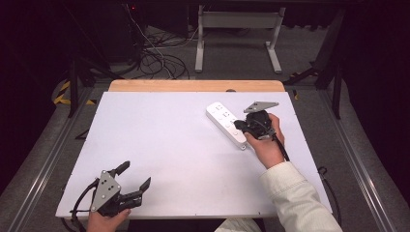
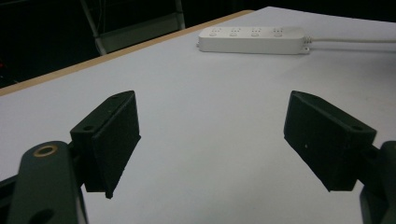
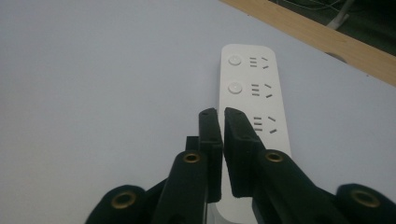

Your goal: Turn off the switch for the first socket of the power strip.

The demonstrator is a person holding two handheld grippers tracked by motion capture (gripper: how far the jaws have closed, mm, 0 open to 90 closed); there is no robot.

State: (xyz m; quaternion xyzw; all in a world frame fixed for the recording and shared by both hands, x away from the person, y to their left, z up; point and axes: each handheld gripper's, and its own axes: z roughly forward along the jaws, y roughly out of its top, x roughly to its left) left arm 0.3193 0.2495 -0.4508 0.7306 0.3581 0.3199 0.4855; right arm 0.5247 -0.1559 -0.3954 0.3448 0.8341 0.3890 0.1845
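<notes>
White power strip (image 3: pixel 252 100) flat on tabletop (image 1: pixel 169 145), long axis running straight ahead from right gripper (image 3: pixel 220 116) jaws, cable end nearest them. Right jaws nearly together, tips over strip's near end. Left gripper (image 2: pixel 210 135) jaws wide apart, strip well beyond them, lying crosswise.

High view: looks forward and down from above the person's side, taking in the whole white table (image 1: pixel 169 159) and the floor beyond it.
Left gripper view: rides low on the left gripper (image 2: pixel 212 140), near the table's 7 o'clock corner, facing across the surface toward 1 o'clock; the power strip (image 2: pixel 254 39) lies far off.
Right gripper view: rides on the right gripper (image 3: pixel 222 135), close above the power strip (image 3: pixel 254 116), looking down along its length toward the wooden edge (image 3: pixel 317 39).
Shared: all three views show the power strip (image 1: pixel 226 124) and the white tabletop; the wooden edge (image 1: pixel 193 85) too.
</notes>
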